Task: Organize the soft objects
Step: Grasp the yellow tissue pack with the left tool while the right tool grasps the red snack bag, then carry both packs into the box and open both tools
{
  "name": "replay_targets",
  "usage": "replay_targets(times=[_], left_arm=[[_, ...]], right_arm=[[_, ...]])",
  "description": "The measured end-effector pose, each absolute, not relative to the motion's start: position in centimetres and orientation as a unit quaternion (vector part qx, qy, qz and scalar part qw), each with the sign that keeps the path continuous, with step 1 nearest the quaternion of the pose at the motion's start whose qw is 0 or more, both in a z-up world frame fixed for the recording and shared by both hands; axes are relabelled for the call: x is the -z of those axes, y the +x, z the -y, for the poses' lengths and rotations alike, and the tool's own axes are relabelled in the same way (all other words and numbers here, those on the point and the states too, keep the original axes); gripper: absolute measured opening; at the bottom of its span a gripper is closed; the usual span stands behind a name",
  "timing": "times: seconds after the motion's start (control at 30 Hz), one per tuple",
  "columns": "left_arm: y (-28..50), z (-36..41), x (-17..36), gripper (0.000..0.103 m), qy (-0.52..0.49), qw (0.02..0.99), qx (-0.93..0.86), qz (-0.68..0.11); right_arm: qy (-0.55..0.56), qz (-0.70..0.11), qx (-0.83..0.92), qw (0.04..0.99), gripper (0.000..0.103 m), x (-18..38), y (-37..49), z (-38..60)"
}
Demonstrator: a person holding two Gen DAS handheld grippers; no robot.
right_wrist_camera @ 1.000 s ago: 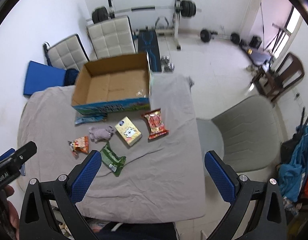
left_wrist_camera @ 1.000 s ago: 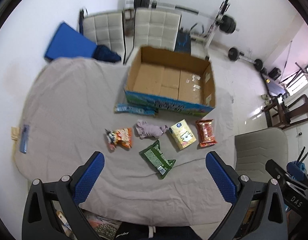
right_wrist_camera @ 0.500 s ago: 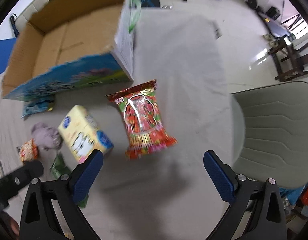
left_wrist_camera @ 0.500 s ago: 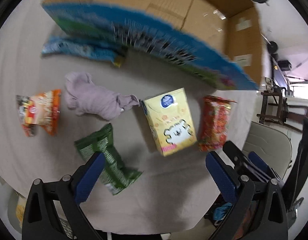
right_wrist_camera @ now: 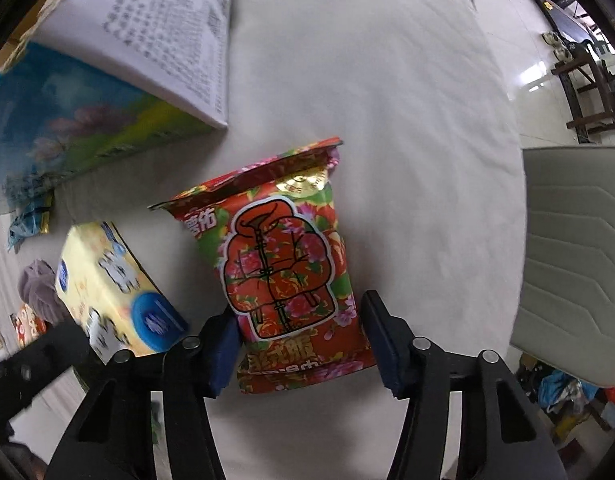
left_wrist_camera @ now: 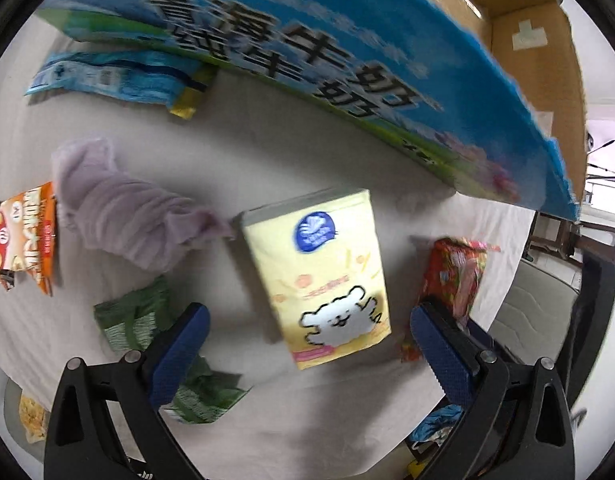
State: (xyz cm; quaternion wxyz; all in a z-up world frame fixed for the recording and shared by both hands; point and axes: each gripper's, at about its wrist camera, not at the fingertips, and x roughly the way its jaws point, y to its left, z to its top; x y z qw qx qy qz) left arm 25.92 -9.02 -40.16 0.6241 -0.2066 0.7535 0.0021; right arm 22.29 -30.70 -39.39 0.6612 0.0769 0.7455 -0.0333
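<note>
A yellow tissue pack lies on the grey cloth, and my left gripper hangs open just above its near end, fingers to either side. A red flowered pouch lies to its right; my right gripper straddles its near half, jaws partly closed with the left pad touching its edge. The pouch also shows in the left wrist view. The open cardboard box with a blue printed front stands behind them.
A lilac sock, an orange snack bag, a green packet and a light blue packet lie left of the tissue pack. A grey chair stands off the table's right edge.
Both grippers have dropped from high above the table to just over the items. The right jaws have narrowed around the red pouch; the left stays wide over the tissue pack.
</note>
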Motion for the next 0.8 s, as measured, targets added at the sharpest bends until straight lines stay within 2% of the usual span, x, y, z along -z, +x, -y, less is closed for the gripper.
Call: replay_targets(times=[0.13, 0.17, 0.2, 0.23, 0.27, 0.57, 0.8], left_arm=[[26.3, 9.9, 42.0, 0.103, -0.198, 0.609, -0.013, -0.768], [26.5, 10.2, 42.3, 0.099, -0.191, 0.608, -0.015, -0.771], [26.6, 10.5, 42.2, 0.093, -0.182, 0.609, -0.015, -0.772], [26.7, 10.8, 42.3, 0.074, -0.168, 0.616, -0.016, -0.77], [26.7, 11.0, 42.2, 0.07, -0.146, 0.624, -0.018, -0.767], [23.6, 11.3, 42.1, 0.065, -0.014, 0.645, -0.002, -0.764], [22.2, 10.1, 43.4, 0.062, -0.012, 0.666, -0.005, -0.746]], right_arm=[[0.08, -0.749, 0.038, 0.656, 0.057, 39.3, 21.4, 31.8], [0.082, -0.75, 0.039, 0.655, 0.057, 39.5, 21.4, 32.0], [0.083, -0.751, 0.039, 0.653, 0.057, 39.6, 21.4, 32.1], [0.081, -0.753, 0.038, 0.652, 0.057, 39.4, 21.6, 32.0], [0.077, -0.754, 0.039, 0.652, 0.057, 39.9, 22.1, 31.8], [0.037, -0.768, 0.038, 0.638, 0.053, 40.7, 20.7, 31.0], [0.03, -0.765, 0.043, 0.642, 0.052, 41.5, 19.7, 29.8]])
